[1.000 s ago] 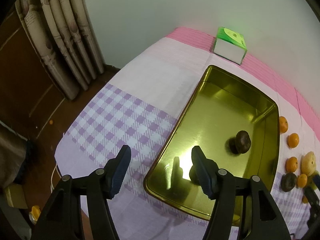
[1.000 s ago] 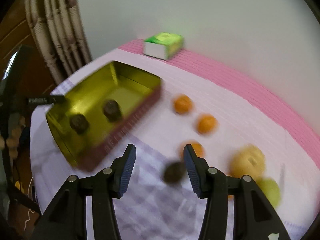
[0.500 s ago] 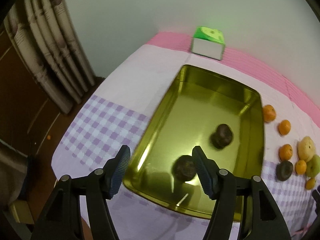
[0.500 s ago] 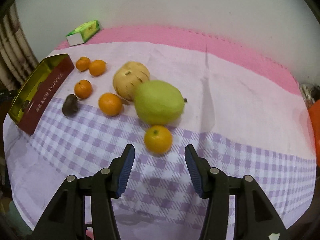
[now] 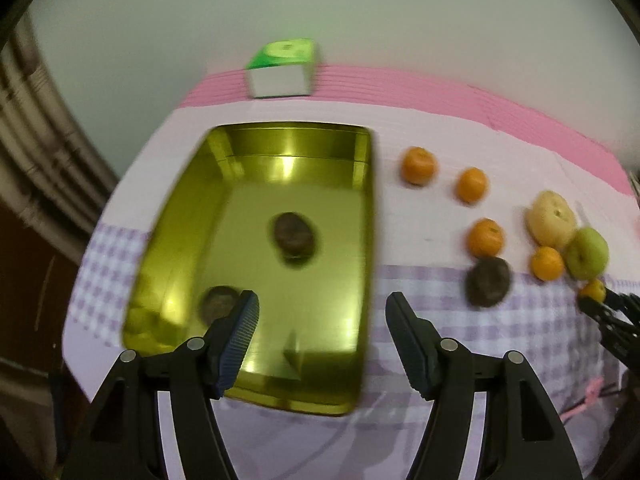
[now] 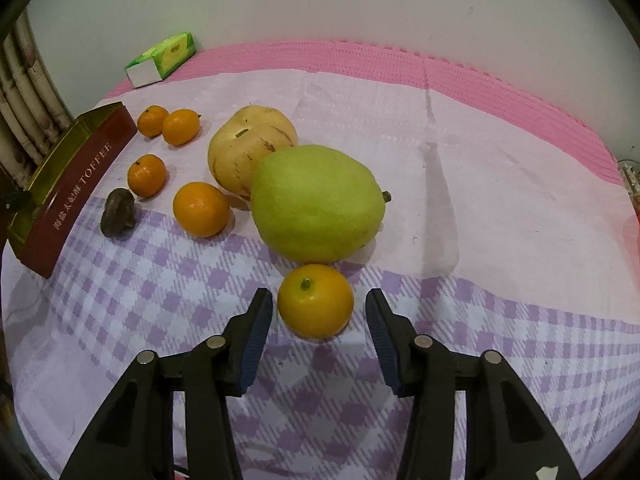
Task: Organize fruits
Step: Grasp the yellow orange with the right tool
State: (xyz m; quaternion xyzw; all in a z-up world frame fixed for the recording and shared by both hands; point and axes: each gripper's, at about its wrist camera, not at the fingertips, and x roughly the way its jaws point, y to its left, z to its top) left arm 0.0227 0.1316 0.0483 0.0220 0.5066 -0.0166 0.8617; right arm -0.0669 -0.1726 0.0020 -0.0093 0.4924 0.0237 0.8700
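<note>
R gripper [image 6: 319,318] jaws were closing round a small orange [image 6: 315,301], pads not yet touching; a green pear [image 6: 318,204] and yellow pear [image 6: 250,151] lay just beyond. L gripper [image 5: 322,336], jaws released and opening, nothing between them, hung over the gold tin's [image 5: 362,216] near rim; two dark fruits inside, farther off.

The right gripper [image 6: 319,320] is closing around a small orange [image 6: 315,300], pads not yet touching.
</note>
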